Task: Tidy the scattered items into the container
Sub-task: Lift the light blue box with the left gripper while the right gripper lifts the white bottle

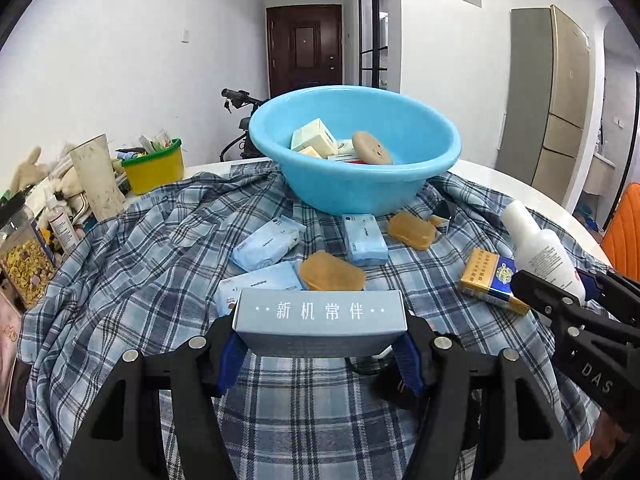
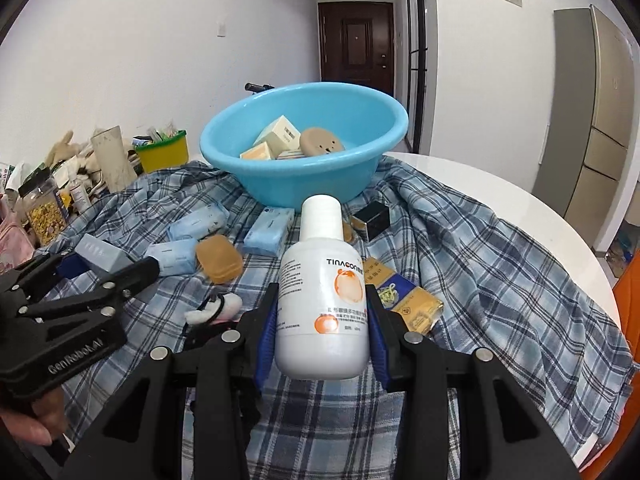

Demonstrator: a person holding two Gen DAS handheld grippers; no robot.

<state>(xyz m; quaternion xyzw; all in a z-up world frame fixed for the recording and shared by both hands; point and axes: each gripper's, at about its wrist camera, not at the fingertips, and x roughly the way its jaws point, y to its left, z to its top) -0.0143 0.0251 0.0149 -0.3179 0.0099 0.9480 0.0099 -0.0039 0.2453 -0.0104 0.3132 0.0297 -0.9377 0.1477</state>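
A light blue basin [image 1: 360,188] [image 2: 280,184] stands on the plaid cloth and holds several small boxes and a round tan disc. My left gripper [image 1: 320,344] is shut on a grey box [image 1: 320,320] with white Chinese lettering, lifted above the cloth; the same box [image 2: 102,254] shows in the right wrist view. My right gripper [image 2: 322,334] is shut on a white bottle [image 2: 322,296] with an orange logo, cap pointing toward the basin. On the cloth lie pale blue packets [image 1: 266,242], amber soap bars [image 1: 332,272] and a gold and blue box [image 1: 490,280].
A blue plaid cloth [image 1: 140,280] covers the round white table [image 2: 520,216]. At the left stand a yellow tub [image 1: 154,168], a jar of dried bits [image 1: 24,264] and other clutter. A small black box [image 2: 374,218] sits right of the basin. An orange chair [image 1: 624,236] is at the right edge.
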